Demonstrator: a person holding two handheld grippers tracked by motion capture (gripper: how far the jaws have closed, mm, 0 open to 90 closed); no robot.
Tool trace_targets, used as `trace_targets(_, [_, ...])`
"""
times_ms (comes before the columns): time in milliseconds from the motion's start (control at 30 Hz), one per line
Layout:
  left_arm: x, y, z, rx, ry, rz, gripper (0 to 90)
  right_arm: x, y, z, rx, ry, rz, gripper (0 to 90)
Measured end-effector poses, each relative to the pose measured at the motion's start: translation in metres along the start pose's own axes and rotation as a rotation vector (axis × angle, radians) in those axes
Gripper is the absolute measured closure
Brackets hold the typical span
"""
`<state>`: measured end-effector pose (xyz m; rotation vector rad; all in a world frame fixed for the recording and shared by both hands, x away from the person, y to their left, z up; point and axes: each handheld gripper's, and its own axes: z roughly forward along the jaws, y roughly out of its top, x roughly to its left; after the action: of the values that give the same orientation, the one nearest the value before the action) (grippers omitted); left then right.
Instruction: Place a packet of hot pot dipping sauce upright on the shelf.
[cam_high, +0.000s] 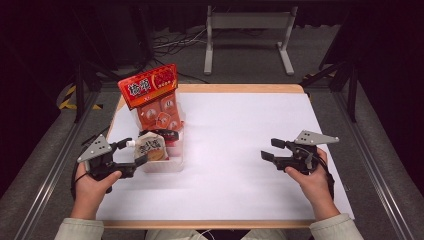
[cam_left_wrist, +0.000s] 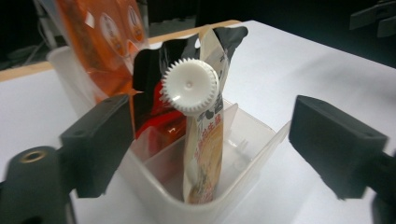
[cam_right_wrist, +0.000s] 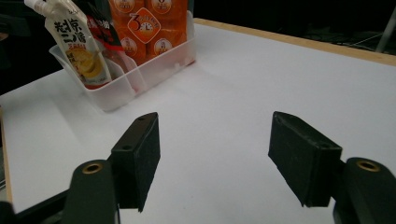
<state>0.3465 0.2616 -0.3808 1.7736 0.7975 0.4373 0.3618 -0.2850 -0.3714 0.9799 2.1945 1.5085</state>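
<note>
Spout pouch (cam_left_wrist: 204, 140) stands upright in the near compartment of the clear bin (cam_left_wrist: 252, 172), white cap (cam_left_wrist: 190, 86) up. Left gripper (cam_left_wrist: 210, 144) jaws spread, released, straddling it untouched. Right gripper (cam_right_wrist: 215, 161) gapes empty over the table (cam_right_wrist: 261, 79). Placing looks done; next, back the left clear without tipping the pouch.

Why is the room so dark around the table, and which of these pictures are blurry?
High view: the white table is brightly lit, the floor behind it dim. Left gripper view: the white cap of the spouted pouch is fairly sharp, the jaws blurred. Right gripper view: soft focus, the clear bin hazy, faint shadows under the jaws.
</note>
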Motion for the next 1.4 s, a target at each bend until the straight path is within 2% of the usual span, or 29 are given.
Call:
trace_targets(167, [-0.002, -0.005, -0.012, 0.016, 0.033, -0.014, 9.2, -0.003, -0.007, -0.016, -0.031, -0.028, -0.024, 31.7])
trace_targets(267, [-0.002, -0.012, -0.014, 0.034, 0.034, -0.030, 8.1, -0.007, -0.013, -0.025, -0.042, -0.047, -0.025, 30.9])
trace_targets(433, [-0.003, -0.021, -0.015, 0.068, 0.038, -0.038, 6.4, -0.013, -0.024, -0.038, -0.040, -0.090, -0.016, 29.7])
trace_targets(600, [0.001, -0.033, -0.014, 0.102, 0.046, -0.069, 5.0, -0.017, -0.035, -0.044, -0.027, -0.123, -0.012, 28.3])
trace_targets(833, [0.006, -0.047, -0.010, 0.133, 0.054, -0.095, 4.8, -0.021, -0.046, -0.046, -0.002, -0.166, -0.018, 26.8])
trace_targets(967, [0.012, -0.058, -0.003, 0.128, 0.047, -0.091, 6.0, -0.023, -0.054, -0.045, 0.007, -0.185, -0.026, 25.1])
trace_targets(1167, [0.014, -0.068, 0.009, 0.174, 0.043, -0.072, 6.4, -0.027, -0.067, -0.037, 0.031, -0.204, -0.042, 24.7])
trace_targets(1333, [0.015, -0.074, 0.014, 0.205, 0.053, -0.062, 6.4, -0.032, -0.075, -0.034, 0.031, -0.202, -0.012, 25.2])
trace_targets(1400, [0.016, -0.074, 0.015, 0.212, 0.052, -0.071, 6.8, -0.033, -0.078, -0.033, 0.040, -0.204, -0.003, 25.4])
